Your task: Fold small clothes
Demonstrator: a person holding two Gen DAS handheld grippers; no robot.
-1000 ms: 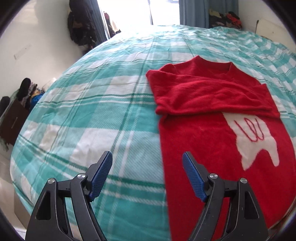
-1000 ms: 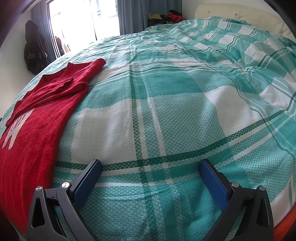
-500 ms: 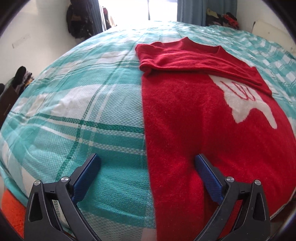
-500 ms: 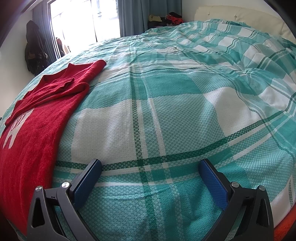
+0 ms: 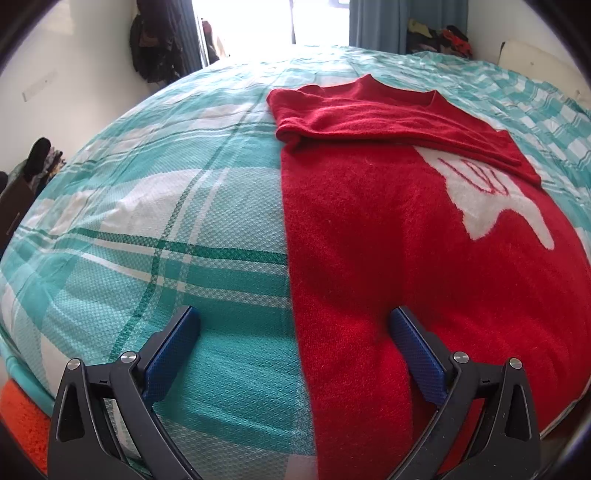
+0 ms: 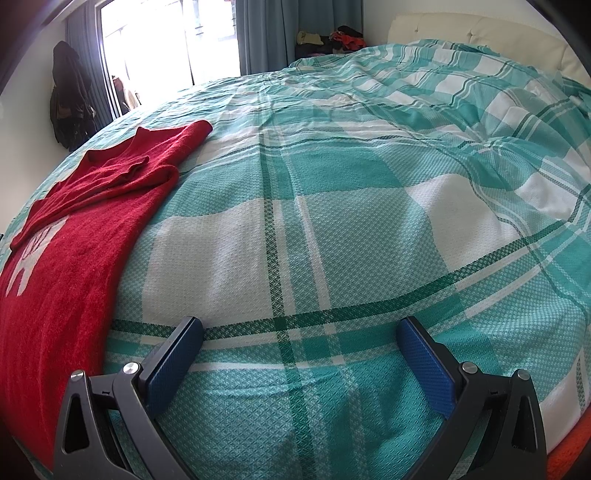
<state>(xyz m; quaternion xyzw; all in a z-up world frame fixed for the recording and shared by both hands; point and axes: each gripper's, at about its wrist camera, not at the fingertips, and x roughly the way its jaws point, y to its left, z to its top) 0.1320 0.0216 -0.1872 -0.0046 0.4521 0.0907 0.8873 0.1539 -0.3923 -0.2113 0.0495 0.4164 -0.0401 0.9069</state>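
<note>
We see a red sweater (image 5: 388,236) spread flat on a bed covered by a teal, white and green checked bedspread (image 5: 177,206), and the bed is the only thing here that holds anything: no box, basket or drawer shows in either view. In the left wrist view the sweater fills the frame from about 12 o'clock round to 5 o'clock, its long left edge running from the centre down to 6 o'clock, with a sleeve (image 5: 388,122) folded across the chest towards 1 o'clock and a white motif (image 5: 495,206) with red lines at about 2 o'clock. Our left gripper (image 5: 295,325) stands with its jaws spread wide at 6 o'clock, straddling that long edge: the blue pad (image 5: 417,354) on the right lies over the red knit and looks to press into it, while the other blue pad (image 5: 173,350) sits over bare bedspread, and nothing is pinched between them. In the right wrist view the sweater (image 6: 74,251) lies at 9 to 10 o'clock, well apart from our right gripper (image 6: 299,332), whose jaws are also spread wide at 6 o'clock over plain checked cloth, holding nothing. Beyond the bed, at 11 o'clock, dark clothes (image 6: 70,99) hang by a bright window (image 6: 162,48) with blue curtains (image 6: 295,29), and a cream headboard (image 6: 480,33) shows at 1 o'clock
</note>
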